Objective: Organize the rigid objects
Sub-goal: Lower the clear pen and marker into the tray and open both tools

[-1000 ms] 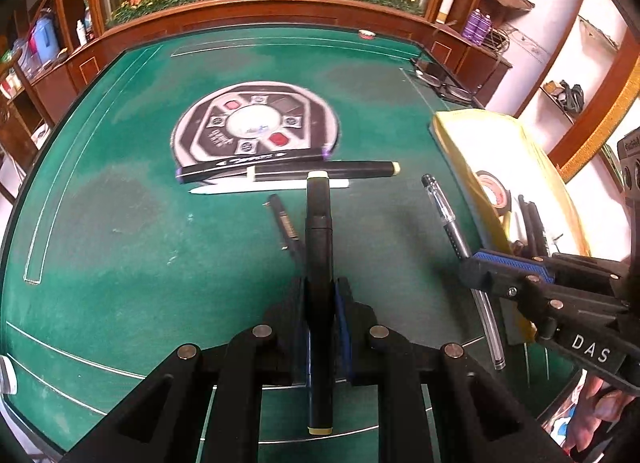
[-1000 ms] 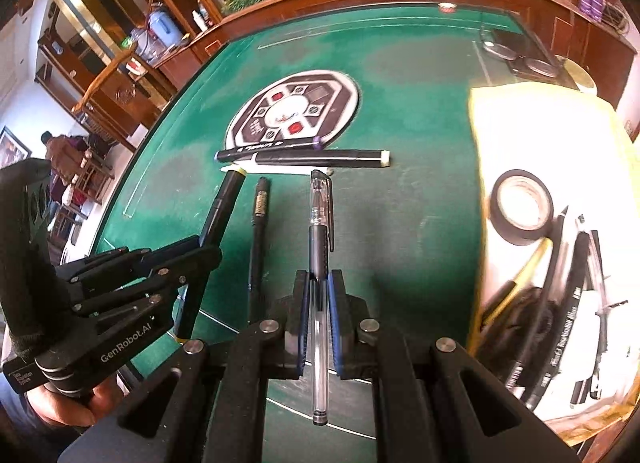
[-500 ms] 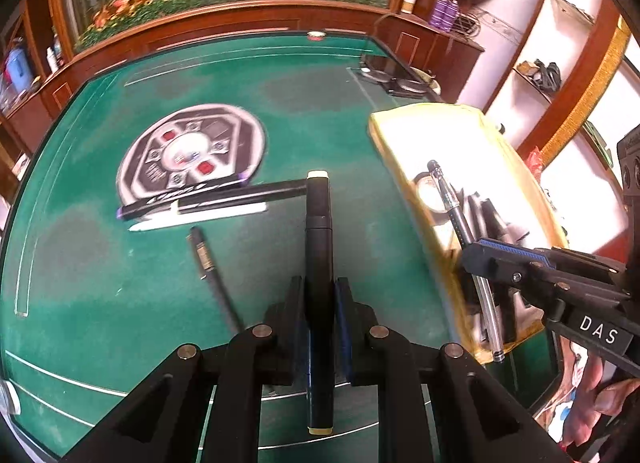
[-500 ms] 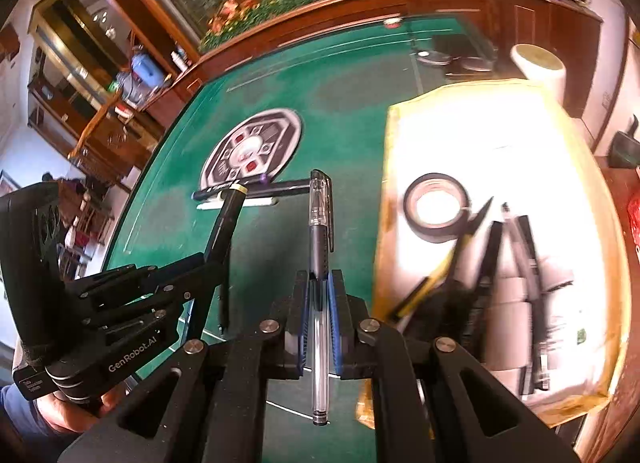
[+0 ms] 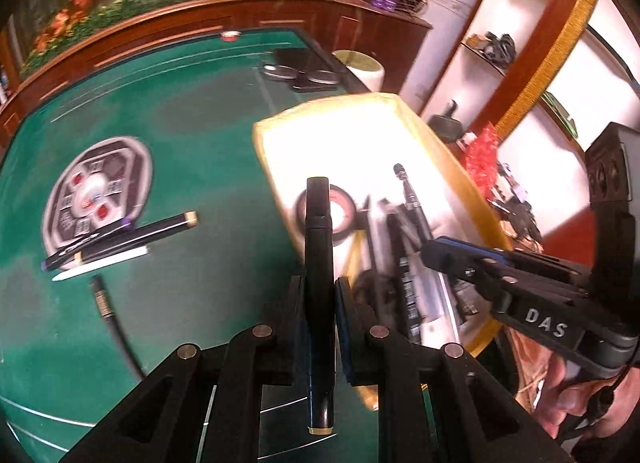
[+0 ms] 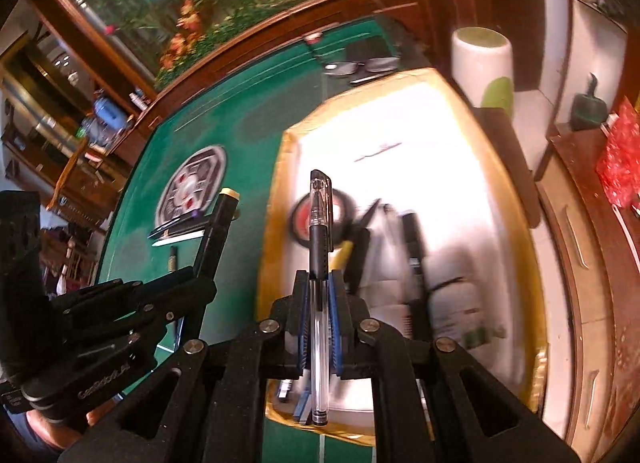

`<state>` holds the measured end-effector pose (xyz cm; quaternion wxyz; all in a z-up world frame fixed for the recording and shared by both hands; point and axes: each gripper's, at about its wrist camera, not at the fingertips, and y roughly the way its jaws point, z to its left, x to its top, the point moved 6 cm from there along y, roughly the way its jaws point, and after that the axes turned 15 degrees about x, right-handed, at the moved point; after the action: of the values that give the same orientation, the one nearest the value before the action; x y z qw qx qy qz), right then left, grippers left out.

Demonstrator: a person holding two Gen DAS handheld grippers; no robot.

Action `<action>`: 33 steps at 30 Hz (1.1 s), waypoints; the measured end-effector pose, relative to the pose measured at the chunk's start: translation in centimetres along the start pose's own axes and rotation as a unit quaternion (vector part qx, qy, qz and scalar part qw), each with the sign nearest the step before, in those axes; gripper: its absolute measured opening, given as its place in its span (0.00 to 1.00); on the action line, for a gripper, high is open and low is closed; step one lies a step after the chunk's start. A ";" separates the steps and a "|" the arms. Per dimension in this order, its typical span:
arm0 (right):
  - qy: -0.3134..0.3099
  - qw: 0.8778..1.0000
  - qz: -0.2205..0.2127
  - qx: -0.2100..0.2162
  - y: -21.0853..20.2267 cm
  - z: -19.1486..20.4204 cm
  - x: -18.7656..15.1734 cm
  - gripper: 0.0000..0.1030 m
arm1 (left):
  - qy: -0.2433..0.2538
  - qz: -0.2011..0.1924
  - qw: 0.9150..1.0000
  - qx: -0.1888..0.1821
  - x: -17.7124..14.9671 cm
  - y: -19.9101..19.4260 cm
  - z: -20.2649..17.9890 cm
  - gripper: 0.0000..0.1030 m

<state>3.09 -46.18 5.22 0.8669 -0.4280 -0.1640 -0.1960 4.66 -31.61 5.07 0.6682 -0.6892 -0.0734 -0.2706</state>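
My left gripper is shut on a black marker with cream end caps, held above the left edge of the yellow-rimmed white tray. My right gripper is shut on a clear ballpoint pen with a black grip, held over the tray. The tray holds a roll of black tape and several pens and markers. The right gripper shows in the left wrist view, the left gripper in the right wrist view.
On the green felt table lie a black marker, a white pen, a dark pen and a round patterned mat. A white cylinder stands past the tray. Wooden shelves stand to the right.
Both grippers have swung right with their pens, from over the felt to over the tray. The grips have not changed.
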 end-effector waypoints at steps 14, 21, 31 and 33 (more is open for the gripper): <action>0.026 0.999 0.024 -0.013 0.4 -3.7 -0.4 0.09 | -0.021 0.068 0.997 -0.018 0.5 4.5 -3.4 0.15; 0.025 0.999 0.029 -0.018 0.7 -4.1 -0.3 0.09 | -0.032 0.075 0.997 -0.013 0.2 5.2 -2.9 0.15; 0.026 0.999 0.029 -0.018 0.7 -4.0 -0.4 0.09 | -0.025 0.071 0.997 -0.015 0.1 5.2 -3.2 0.17; 0.023 0.999 0.025 -0.020 0.5 -3.9 -0.3 0.10 | -0.027 0.073 0.997 -0.017 0.0 5.1 -3.0 0.20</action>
<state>3.50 -49.01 2.45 0.8660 -0.4450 -0.1296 -0.1877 6.19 -35.01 0.47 0.6717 -0.7113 -0.0369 -0.2036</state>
